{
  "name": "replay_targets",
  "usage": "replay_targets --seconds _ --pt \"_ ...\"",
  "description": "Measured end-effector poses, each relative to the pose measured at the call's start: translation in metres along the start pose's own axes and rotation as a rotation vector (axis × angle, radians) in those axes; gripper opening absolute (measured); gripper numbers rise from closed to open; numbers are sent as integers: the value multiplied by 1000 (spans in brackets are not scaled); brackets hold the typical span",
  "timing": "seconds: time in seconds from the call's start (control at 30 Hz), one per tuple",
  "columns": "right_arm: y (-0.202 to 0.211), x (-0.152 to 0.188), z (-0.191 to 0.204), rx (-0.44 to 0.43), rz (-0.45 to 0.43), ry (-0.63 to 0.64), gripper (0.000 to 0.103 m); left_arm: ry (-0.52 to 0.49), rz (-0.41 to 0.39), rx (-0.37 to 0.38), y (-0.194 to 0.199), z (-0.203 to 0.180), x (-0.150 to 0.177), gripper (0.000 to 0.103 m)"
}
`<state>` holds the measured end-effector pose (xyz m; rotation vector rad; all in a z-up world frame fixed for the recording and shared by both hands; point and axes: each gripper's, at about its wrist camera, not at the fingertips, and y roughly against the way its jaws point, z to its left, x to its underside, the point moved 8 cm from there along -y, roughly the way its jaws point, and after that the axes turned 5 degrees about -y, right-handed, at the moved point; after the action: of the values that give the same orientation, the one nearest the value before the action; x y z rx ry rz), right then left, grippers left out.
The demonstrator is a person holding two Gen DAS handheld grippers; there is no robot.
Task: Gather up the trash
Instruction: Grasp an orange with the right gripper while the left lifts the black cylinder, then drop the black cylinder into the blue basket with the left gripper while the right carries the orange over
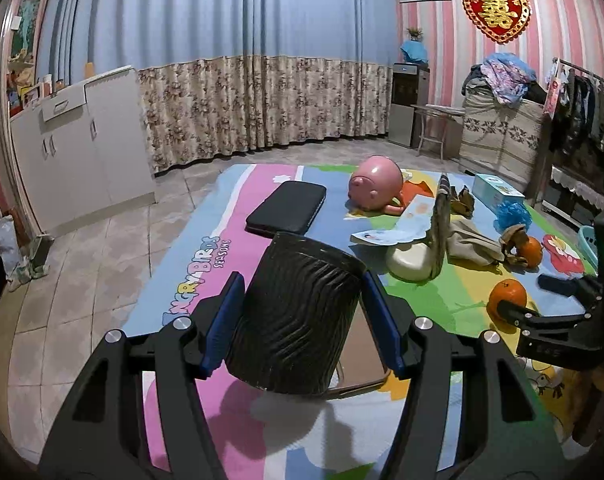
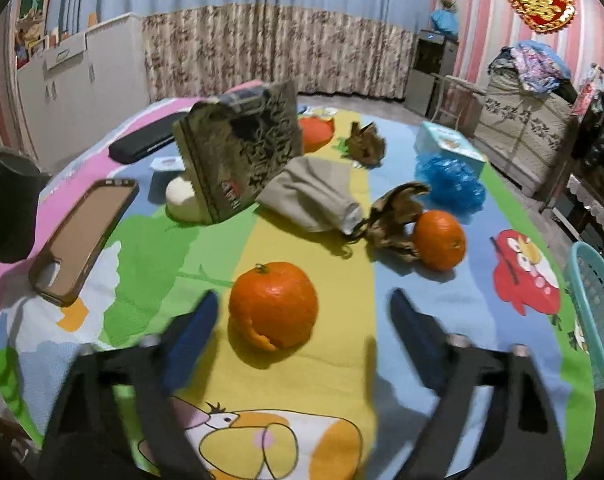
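The left gripper (image 1: 302, 320) has its jaws pinching a black ribbed bin (image 1: 298, 316), raised above the cartoon mat (image 1: 206, 240). The right gripper's (image 2: 302, 332) jaws stand spread around a partly peeled orange (image 2: 273, 305) on the mat's yellow stripe, not touching it. Only the right view shows the brown peel (image 2: 395, 220) beside a far second orange (image 2: 439, 239) clearly.

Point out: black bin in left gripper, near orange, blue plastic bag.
black bin (image 1: 298, 320): left wrist view, ribbed side wall.
near orange (image 2: 273, 305): right wrist view, middle of the peel.
blue plastic bag (image 2: 447, 182): right wrist view, centre of the crumpled bundle.
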<state>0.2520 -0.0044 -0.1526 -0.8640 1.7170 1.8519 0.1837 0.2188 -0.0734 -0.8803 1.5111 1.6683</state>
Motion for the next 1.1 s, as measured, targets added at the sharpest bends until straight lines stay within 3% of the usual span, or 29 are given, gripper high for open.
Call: replay_targets --seconds 0.07,0.13,0.27,0.4,0.53,0.77,0.9,1.1 --pt "-3 1 3 -34 14 0 60 2 -1 -3 0 -1 -1 59" --pt "-4 2 7 -73 21 2 42 3 -3 -1 0 -4 -4 59" --pt "15 -6 -4 -96 -30 -19 37 -5 -24 16 5 -21 -13 59" --pt "48 -24 -42 -79 -94 -63 37 -30 -59 45 12 -50 -30 59" --pt "86 -42 -111 8 -161 -115 37 -46 -89 92 14 -90 -49 59" --pt "131 -55 -248 184 -231 -202 37 -97 -146 218 20 -195 -83 59" --pt "144 -44 -327 226 -250 -320 37 -129 -169 289 23 -257 -95 59" --pt "144 -21 -417 296 -232 -436 37 -165 -156 420 16 -358 -101 59"
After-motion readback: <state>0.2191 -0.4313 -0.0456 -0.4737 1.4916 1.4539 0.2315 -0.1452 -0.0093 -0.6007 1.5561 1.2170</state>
